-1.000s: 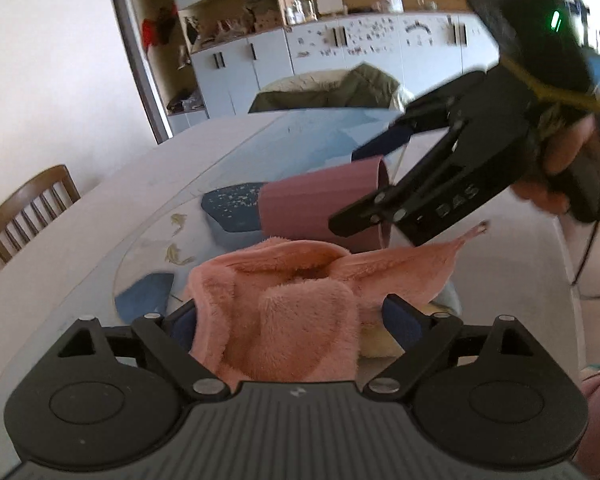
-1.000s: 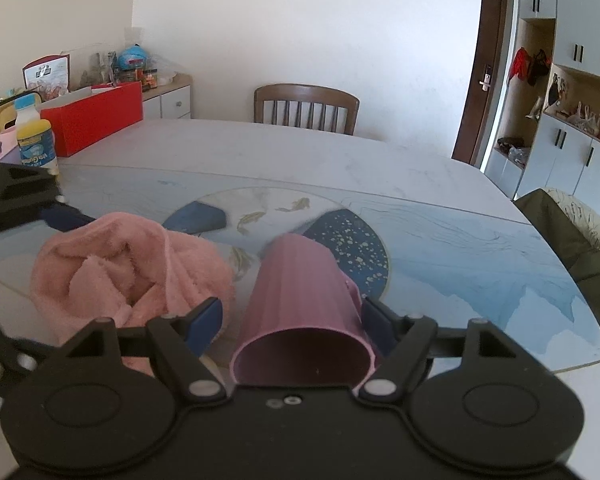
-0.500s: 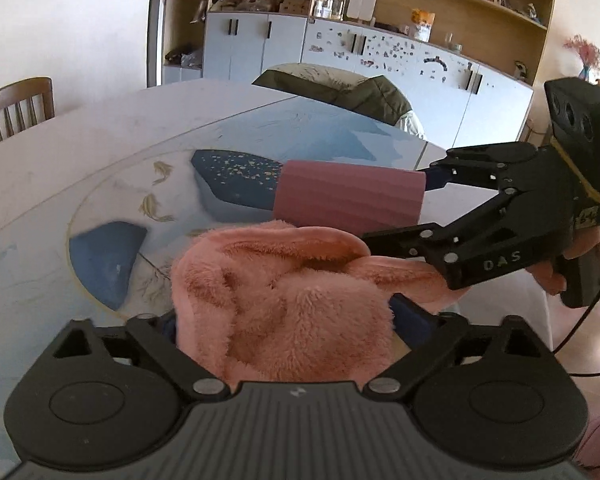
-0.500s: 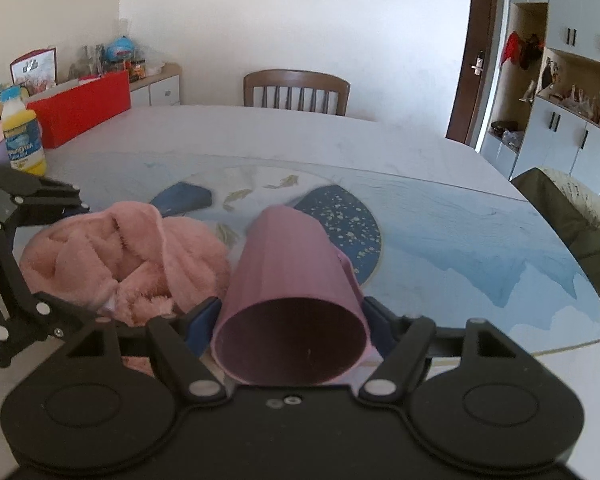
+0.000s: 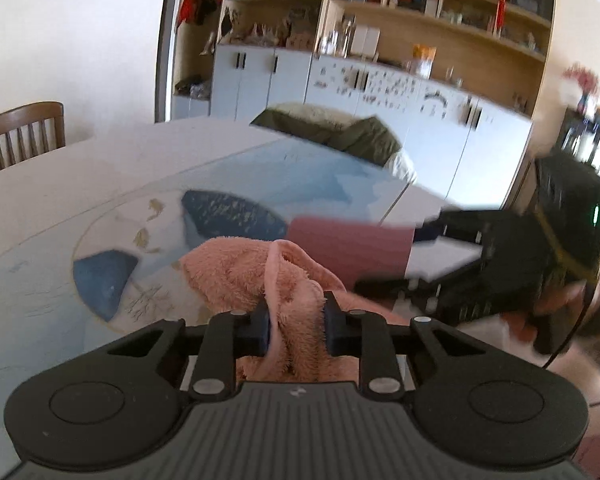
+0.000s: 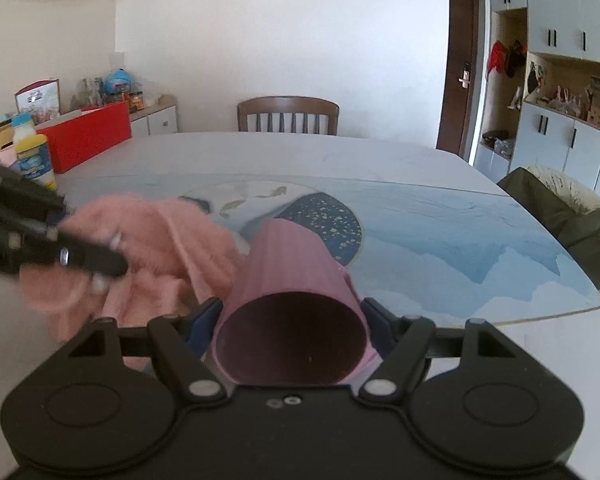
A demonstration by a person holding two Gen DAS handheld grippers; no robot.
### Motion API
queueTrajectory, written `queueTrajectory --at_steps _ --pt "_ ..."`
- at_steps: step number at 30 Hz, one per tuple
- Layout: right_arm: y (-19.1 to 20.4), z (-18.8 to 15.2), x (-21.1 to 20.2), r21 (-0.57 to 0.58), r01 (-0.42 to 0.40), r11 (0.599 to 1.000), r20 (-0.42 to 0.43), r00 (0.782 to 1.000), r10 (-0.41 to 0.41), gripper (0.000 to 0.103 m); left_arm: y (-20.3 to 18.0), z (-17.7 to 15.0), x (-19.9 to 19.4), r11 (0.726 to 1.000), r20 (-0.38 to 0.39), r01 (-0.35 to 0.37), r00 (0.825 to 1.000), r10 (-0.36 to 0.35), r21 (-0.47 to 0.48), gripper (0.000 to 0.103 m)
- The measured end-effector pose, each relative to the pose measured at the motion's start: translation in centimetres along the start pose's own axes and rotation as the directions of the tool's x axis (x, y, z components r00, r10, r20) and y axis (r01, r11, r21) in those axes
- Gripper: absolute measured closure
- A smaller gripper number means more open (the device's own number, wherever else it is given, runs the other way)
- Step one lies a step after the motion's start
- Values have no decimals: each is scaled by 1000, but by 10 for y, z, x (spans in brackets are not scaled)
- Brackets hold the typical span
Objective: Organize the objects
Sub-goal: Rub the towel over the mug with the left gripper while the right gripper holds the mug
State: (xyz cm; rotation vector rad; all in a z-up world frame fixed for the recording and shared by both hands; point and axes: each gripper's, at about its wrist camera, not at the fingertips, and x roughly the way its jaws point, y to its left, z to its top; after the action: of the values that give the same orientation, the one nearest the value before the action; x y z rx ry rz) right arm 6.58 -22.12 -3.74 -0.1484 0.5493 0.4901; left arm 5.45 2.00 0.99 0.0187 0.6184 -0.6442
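Note:
My left gripper (image 5: 295,324) is shut on a fluffy pink towel (image 5: 256,276), pinching a fold of it just above the table (image 5: 80,176). My right gripper (image 6: 290,320) is shut on a ribbed pink cup (image 6: 292,276), held on its side with its open mouth toward the camera. In the left wrist view the cup (image 5: 350,250) lies right behind the towel, with the right gripper (image 5: 412,258) at the right. In the right wrist view the towel (image 6: 156,248) hangs to the left of the cup, with the left gripper's fingers (image 6: 80,258) on it.
The table has a blue and white patterned top. A yellow-labelled bottle (image 6: 32,156) and a red box (image 6: 86,136) stand at its far left. A wooden chair (image 6: 288,116) is at the far side. An olive-covered seat (image 6: 568,208) is at the right edge.
My left gripper has closed from wide open onto a fold of the towel and lifted it. My right gripper still holds the cup, now slightly higher and further from the towel.

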Motion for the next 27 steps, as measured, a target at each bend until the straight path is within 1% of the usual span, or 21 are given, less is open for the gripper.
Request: queueTrajectory --at_steps 2,4,7,8,10,12,14,17,19,22,25,27 --pt "4 -4 -5 -19 -15 1000 6 1000 15 29 -5 7 -2 999 19 47 999 -47 -8 79" --pt "9 -5 -8 -39 -23 999 8 1000 23 29 -15 14 -2 996 35 89 995 -89 6 80" --pt "14 -7 -9 -61 -22 998 13 1000 23 29 -28 26 0 991 60 133 989 -135 34 81" --pt "15 -7 -9 -68 -34 997 14 999 35 29 -30 30 4 988 62 149 987 -151 36 81" --pt "19 -6 -9 -90 -55 994 15 998 56 29 -34 37 19 984 36 177 983 -178 33 81" --pt "24 -7 -9 -112 -48 993 17 999 50 29 -35 37 33 982 7 186 982 -186 30 81" --pt "25 -6 -8 -114 -46 992 20 999 48 29 -32 36 44 979 -8 202 979 -202 6 81" --pt "23 -7 -8 -99 -51 994 23 998 53 29 -20 36 49 969 5 239 971 -239 -62 81" --pt "23 -6 -8 -98 -52 994 26 998 55 29 -8 35 54 964 11 241 970 -241 -109 81" --pt "22 -7 -9 -101 -52 994 30 998 55 29 11 32 58 961 24 214 977 -213 -173 82" --pt "21 -8 -9 -103 -52 993 32 998 55 29 29 28 60 963 21 152 988 -151 -224 82" --pt "21 -8 -9 -107 -51 993 32 998 54 29 34 28 58 968 7 102 995 -103 -228 82"
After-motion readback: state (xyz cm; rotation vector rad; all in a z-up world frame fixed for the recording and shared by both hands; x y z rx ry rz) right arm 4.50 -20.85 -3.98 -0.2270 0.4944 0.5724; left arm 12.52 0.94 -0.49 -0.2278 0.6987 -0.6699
